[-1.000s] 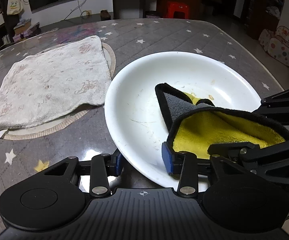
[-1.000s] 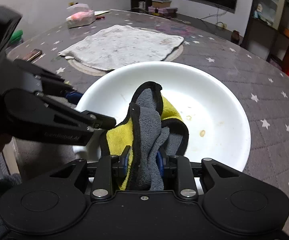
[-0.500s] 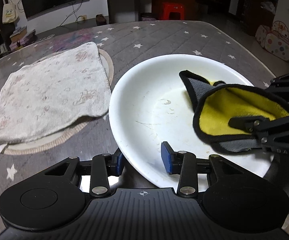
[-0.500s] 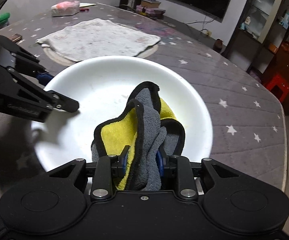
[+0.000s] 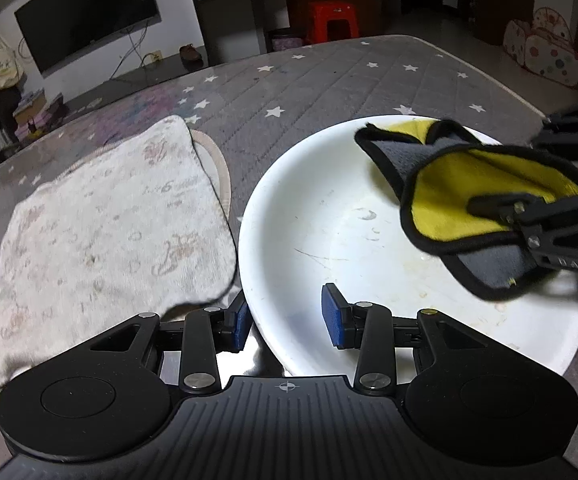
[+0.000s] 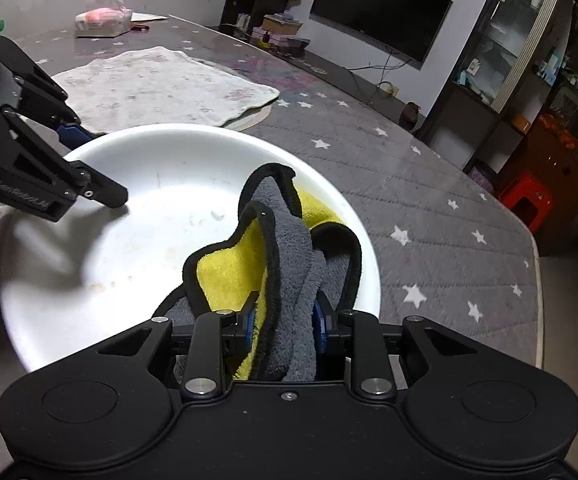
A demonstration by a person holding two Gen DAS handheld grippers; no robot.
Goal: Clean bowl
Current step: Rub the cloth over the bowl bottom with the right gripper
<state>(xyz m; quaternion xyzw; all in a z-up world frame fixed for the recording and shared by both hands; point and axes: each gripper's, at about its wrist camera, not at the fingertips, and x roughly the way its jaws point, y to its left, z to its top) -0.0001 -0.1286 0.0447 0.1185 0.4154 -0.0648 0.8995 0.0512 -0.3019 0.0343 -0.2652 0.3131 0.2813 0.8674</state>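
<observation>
The white bowl [image 5: 369, 208] sits on the grey star-patterned table [image 5: 329, 76], just right of a pale printed towel [image 5: 105, 224] that lies over a round mat [image 5: 221, 168]. The left gripper [image 5: 285, 316] straddles the bowl's near rim: one blue pad [image 5: 241, 322] outside the wall, the other inside, with a clear gap between them, so the jaws stand apart and whether either pad touches the rim cannot be told.

Only the left wrist view shows the smears and faint scratch marks across the bowl's floor in full, and the cloth [image 5: 461, 200] from the side, its yellow face and grey face edged in black, reaching toward the far rim. It also shows a red stool [image 5: 332, 20] beyond the table.

The right wrist view gives what that one lacks: the right gripper [image 6: 283, 320] clamped on the cloth [image 6: 289, 264], folds of grey and yellow bunched tight between its blue pads [image 6: 249, 316], with the loose part resting in the bowl [image 6: 169, 184] near its right side. It also shows a tissue pack [image 6: 101, 20] at the table's far end and the left gripper [image 6: 89, 160] coming in over the opposite rim.

The right gripper is blurred and cut off at the edge of the left wrist view, and the bowl's near wall is hidden behind each gripper's own body
</observation>
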